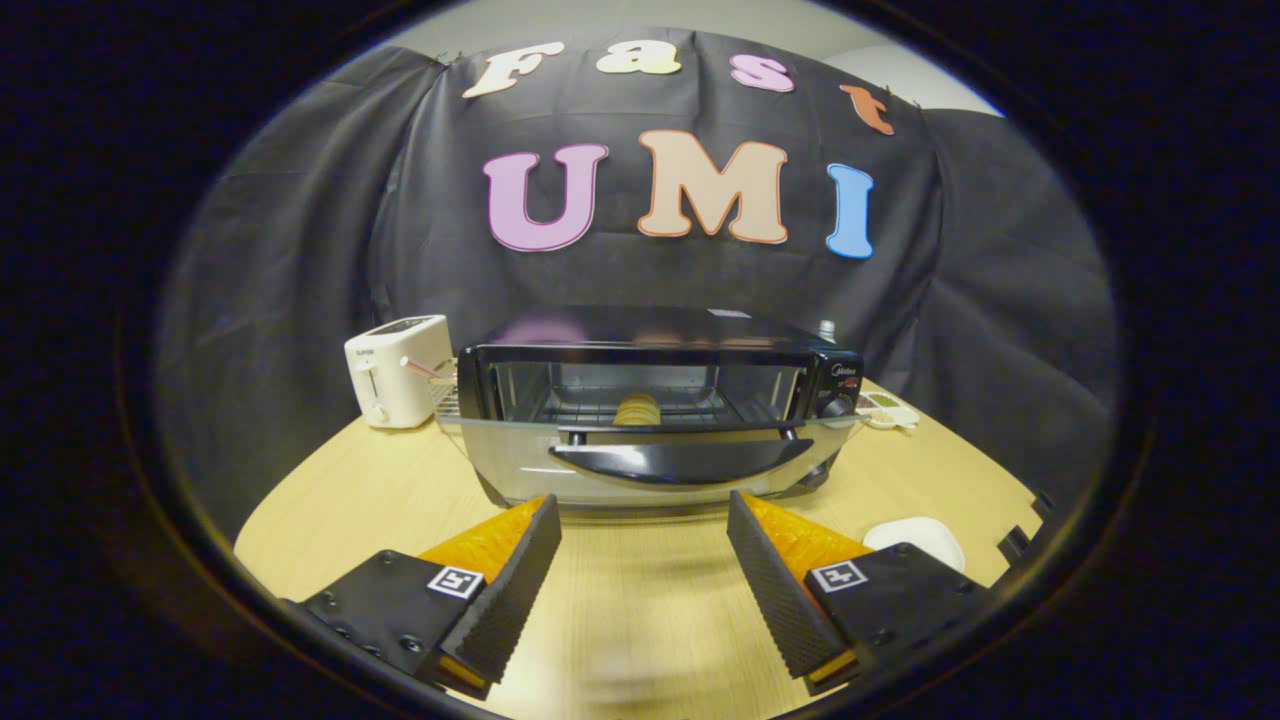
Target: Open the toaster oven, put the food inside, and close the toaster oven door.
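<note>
A black toaster oven [660,390] stands on the wooden table [640,610] just beyond my fingers. Its glass door [650,455] hangs down open toward me, with the dark curved handle [680,462] at the front edge. On the wire rack inside lies a round tan piece of food [637,409]. My gripper [643,505] is open, its two fingers spread wide just short of the door handle, with nothing between them.
A white pop-up toaster [397,370] stands left of the oven. A white plate [915,538] lies by the right finger. A small tray with bits of food [885,408] sits to the right of the oven. The booth's black cloth hangs behind.
</note>
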A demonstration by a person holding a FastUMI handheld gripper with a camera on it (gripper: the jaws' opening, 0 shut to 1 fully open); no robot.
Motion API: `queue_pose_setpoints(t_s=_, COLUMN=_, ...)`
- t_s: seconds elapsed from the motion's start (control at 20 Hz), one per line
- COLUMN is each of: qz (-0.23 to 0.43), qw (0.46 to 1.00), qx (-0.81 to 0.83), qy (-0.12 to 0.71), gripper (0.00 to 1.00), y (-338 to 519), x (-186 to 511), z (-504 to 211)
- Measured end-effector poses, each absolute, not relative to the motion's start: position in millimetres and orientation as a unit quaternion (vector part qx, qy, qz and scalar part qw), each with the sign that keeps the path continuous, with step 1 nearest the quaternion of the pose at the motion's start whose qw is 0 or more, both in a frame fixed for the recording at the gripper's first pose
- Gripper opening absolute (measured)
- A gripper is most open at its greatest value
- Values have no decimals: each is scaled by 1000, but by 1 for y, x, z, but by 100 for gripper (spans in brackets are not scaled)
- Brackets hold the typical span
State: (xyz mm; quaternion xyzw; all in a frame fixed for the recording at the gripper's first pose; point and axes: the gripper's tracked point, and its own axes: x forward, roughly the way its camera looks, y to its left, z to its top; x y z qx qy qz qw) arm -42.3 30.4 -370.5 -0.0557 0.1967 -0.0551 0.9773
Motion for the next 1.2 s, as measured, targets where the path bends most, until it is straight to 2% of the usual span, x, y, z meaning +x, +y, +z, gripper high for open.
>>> queue_pose_setpoints(t_s=0.65, qz=-35, qw=991, qx=-24, qy=129, gripper=100, y=34, x=0, z=-323)
queue_pose_setpoints(t_s=1.05, qz=-24, qw=999, qx=-17, qy=41, gripper=100, y=34, x=-27, z=-249)
queue_pose_setpoints(t_s=1.2, qz=-24, qw=999, qx=-5, qy=38, gripper=100, y=31, x=-50, z=-231)
